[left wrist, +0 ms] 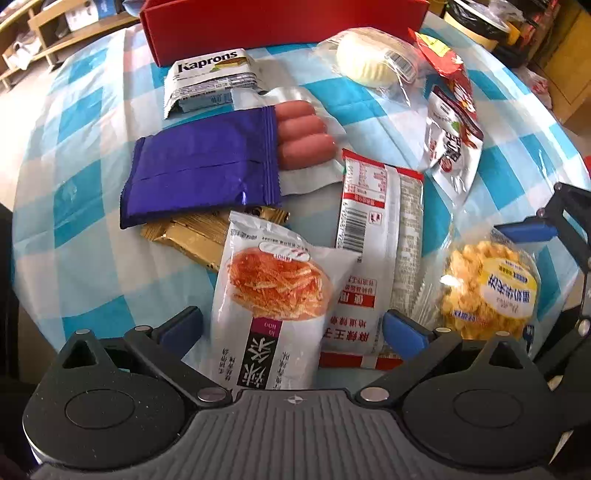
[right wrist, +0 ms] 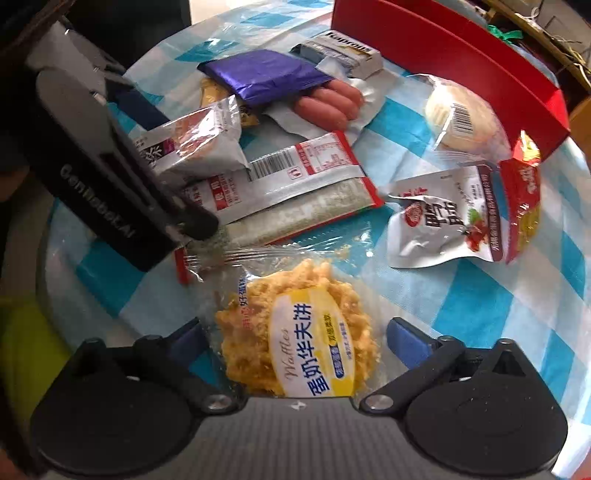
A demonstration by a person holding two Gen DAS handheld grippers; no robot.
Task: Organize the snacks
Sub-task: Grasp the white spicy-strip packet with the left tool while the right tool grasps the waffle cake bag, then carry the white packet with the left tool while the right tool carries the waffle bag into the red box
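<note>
Snacks lie scattered on a blue-checked tablecloth (left wrist: 92,258). My left gripper (left wrist: 291,328) is open, its fingers on either side of a white spicy-strips packet (left wrist: 273,295) that overlaps a red-and-white packet (left wrist: 373,236). My right gripper (right wrist: 295,341) is open around a clear-bagged yellow waffle (right wrist: 295,343); the waffle also shows in the left wrist view (left wrist: 487,284). A red box (left wrist: 280,26) stands at the table's far side; it also shows in the right wrist view (right wrist: 454,70).
Other snacks: purple packet (left wrist: 199,170), sausages (left wrist: 303,136), Kaprons pack (left wrist: 210,81), gold wrapper (left wrist: 192,236), pale bun in a bag (left wrist: 373,59), white pouch (left wrist: 454,140), red bag (right wrist: 524,199). The left gripper's body (right wrist: 99,177) crosses the right wrist view.
</note>
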